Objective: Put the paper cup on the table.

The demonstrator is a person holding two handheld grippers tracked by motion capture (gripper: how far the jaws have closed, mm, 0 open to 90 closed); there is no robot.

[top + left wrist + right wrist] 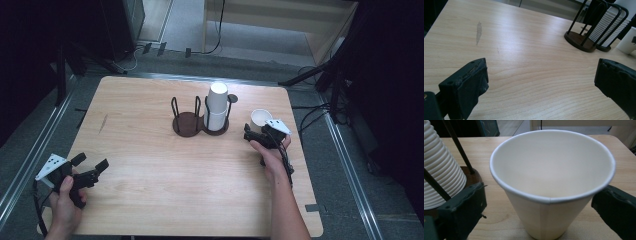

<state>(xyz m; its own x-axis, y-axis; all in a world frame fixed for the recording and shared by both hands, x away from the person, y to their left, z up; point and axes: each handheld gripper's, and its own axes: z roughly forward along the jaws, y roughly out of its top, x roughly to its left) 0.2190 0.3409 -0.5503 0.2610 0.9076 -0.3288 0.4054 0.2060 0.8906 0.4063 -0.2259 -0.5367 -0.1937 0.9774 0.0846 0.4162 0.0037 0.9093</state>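
The paper cup [551,185] is seen upright at centre frame in the right gripper view, directly ahead of the right gripper [541,212], between jaws spread wide and clear of its walls; nothing is gripped. The left gripper [90,170], lower left in the high view, is open and empty, well apart

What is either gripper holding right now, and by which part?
Nothing is held. The right gripper stands open around the paper cup, pads off its wall; the left gripper is open over bare table.
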